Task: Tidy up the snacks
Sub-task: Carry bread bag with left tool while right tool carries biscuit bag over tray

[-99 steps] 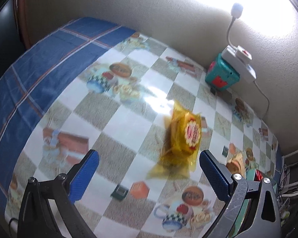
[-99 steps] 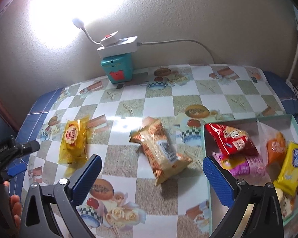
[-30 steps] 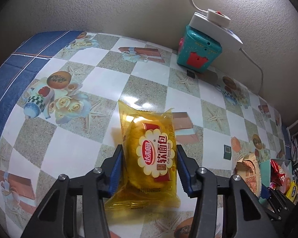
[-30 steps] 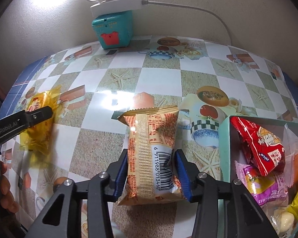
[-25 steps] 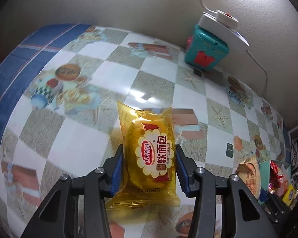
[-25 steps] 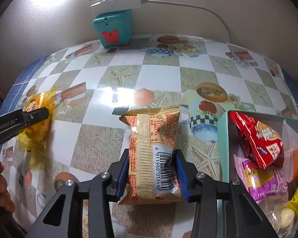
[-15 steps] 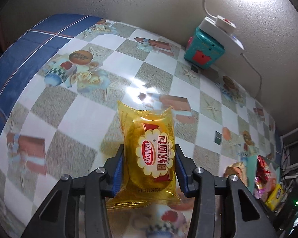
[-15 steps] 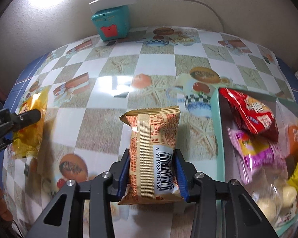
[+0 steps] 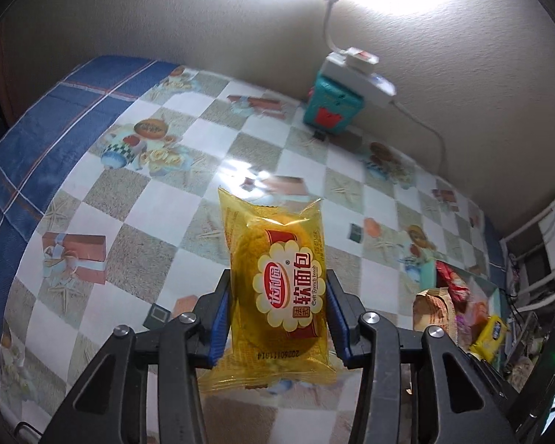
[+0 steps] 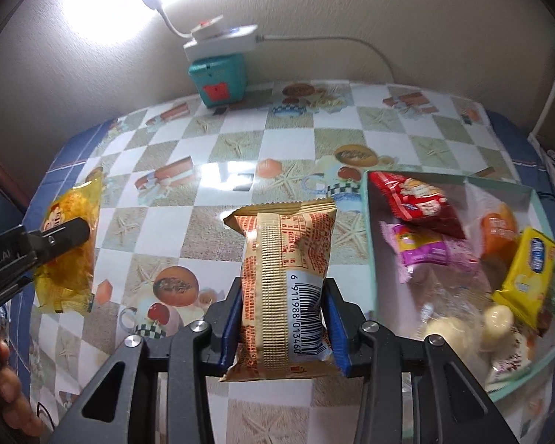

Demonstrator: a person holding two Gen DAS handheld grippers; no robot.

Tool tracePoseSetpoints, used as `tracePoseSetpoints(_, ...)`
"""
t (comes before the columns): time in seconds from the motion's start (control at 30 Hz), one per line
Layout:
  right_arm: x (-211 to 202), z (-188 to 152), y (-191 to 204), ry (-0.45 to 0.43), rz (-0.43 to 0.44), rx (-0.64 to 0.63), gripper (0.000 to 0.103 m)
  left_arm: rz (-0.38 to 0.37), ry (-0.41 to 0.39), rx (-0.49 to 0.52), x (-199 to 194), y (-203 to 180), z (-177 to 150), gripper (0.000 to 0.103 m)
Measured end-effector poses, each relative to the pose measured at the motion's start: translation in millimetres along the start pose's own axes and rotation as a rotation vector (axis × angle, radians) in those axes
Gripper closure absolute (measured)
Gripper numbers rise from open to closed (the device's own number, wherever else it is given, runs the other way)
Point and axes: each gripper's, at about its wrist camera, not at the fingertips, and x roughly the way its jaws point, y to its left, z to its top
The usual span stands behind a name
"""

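Left claw (image 9: pixel 277 314) is clenched on a yellow soft-bread packet (image 9: pixel 281 292), held clear above the chequered surface (image 9: pixel 159 199). Right claw (image 10: pixel 283 318) is clenched on a tan snack packet (image 10: pixel 285 281), barcode side up, also off the surface, just left of the teal box (image 10: pixel 372 259). The box holds a red packet (image 10: pixel 418 199), a pink packet (image 10: pixel 425 248) and a yellow packet (image 10: pixel 529 273).

Right claw (image 10: pixel 283 318) clamps tan snack pack (image 10: pixel 285 281) beside snack-filled box (image 10: pixel 372 259).
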Motion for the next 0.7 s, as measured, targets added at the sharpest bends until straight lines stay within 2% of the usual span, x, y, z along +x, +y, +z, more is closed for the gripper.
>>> tracePoseSetpoints(0.13, -24.4, -2.2, -16.2, -0.041, 0.009, 0.035, 0.06, -0.034, -0.023, 0.052, -11.7, -27.5, -6.2, 0.056)
tracePoseSetpoints(0.2, -37.5, -2.7, -36.8, -0.066, -0.008, 0.078, 0.06, -0.091, -0.025, 0.094, -14.3, -51.8, -12.0, 0.056)
tracePoseSetpoints(0.4, -63.2, -13.7, -139.3, -0.095, -0.201, 0.269, 0.06, -0.272, 0.035, 0.274, 0.0, -149.9, -45.9, 0.056)
tracePoseSetpoints(0.57, -65.6, -24.5, -206.8, -0.081, -0.258, 0.42, 0.06, -0.325, 0.089, 0.367, 24.1, -209.9, -68.7, 0.056)
tracePoseSetpoints(0.7, -60.3, -29.1, -233.7, -0.064, -0.295, 0.46, 0.059, -0.323, 0.113, 0.43, 41.0, -237.2, -81.3, 0.055)
